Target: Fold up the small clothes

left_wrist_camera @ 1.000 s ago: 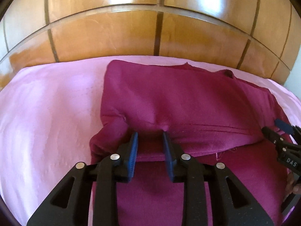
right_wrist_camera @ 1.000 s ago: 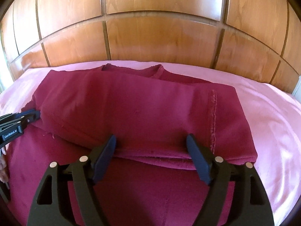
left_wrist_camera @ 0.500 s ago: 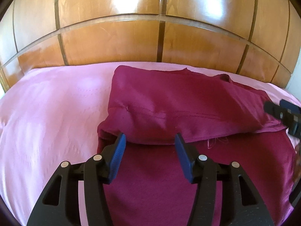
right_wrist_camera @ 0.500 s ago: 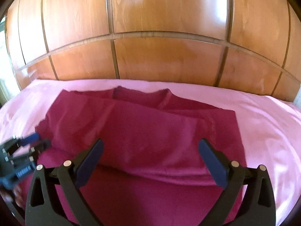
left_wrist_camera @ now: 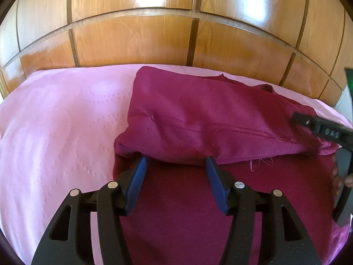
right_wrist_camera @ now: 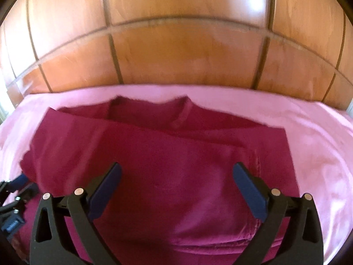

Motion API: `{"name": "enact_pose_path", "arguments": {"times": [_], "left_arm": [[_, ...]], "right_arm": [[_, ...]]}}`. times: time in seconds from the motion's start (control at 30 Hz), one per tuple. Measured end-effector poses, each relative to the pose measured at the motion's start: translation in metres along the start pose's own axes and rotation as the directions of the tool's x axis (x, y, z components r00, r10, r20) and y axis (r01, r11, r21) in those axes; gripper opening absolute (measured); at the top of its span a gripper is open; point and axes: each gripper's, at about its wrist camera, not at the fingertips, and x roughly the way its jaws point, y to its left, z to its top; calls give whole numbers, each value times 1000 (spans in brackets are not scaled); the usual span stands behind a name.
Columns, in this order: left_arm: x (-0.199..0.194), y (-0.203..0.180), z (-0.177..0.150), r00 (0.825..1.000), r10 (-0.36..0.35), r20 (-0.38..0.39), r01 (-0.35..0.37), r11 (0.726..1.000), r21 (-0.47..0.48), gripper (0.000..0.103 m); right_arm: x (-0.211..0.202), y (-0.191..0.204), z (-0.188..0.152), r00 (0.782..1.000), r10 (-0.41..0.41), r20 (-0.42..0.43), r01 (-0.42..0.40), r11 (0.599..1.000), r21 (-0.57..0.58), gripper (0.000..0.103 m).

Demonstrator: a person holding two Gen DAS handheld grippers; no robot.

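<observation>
My left gripper [left_wrist_camera: 175, 165] stands about half open, its fingers [left_wrist_camera: 136, 177] having just been spreading apart. Nothing is clamped between them. The folded edge of the maroon garment [left_wrist_camera: 198, 123] lies just ahead of the tips, and I cannot tell whether the tips touch it. Below and between the fingers is the flat lower layer of the same garment. The folded layer runs across ahead of them, with a seam line along it and a small embroidered motif just past my right finger.

My right gripper [right_wrist_camera: 176, 172] is spread as wide as it goes; its jaws have just been opening, and its fingers [right_wrist_camera: 106, 187] hold nothing. They hover above the garment [right_wrist_camera: 167, 154], which fills the space between and ahead of them. Its neckline sits at the far edge, towards the wooden headboard [right_wrist_camera: 176, 50].

The garment rests on a pink bedsheet [left_wrist_camera: 57, 119], which spreads out to the left of my left fingers and to the right of my right fingers. In the left view my right gripper [left_wrist_camera: 320, 130] shows at the far right over the cloth; in the right view my left gripper [right_wrist_camera: 15, 187] sits low at the left, blurred.
</observation>
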Motion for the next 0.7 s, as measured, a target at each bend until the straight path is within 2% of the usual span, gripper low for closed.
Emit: {"name": "enact_pose_path", "arguments": {"times": [0.17,0.57,0.7], "left_arm": [[4,-1,0,1000,3,-7,-3,1000,0,58],[3,0,-1,1000,10,0,-10,1000,1,59],[-8,2,-6,1000,18,21,-17,1000,-17,59]], "right_arm": [[12,-11,-9,1000,24,-19,-24,999,33,101],[16,-3,-10,999,-22,-32,21,1000,-4,101],[16,-5,-10,999,-18,-31,18,1000,-1,101]]}}
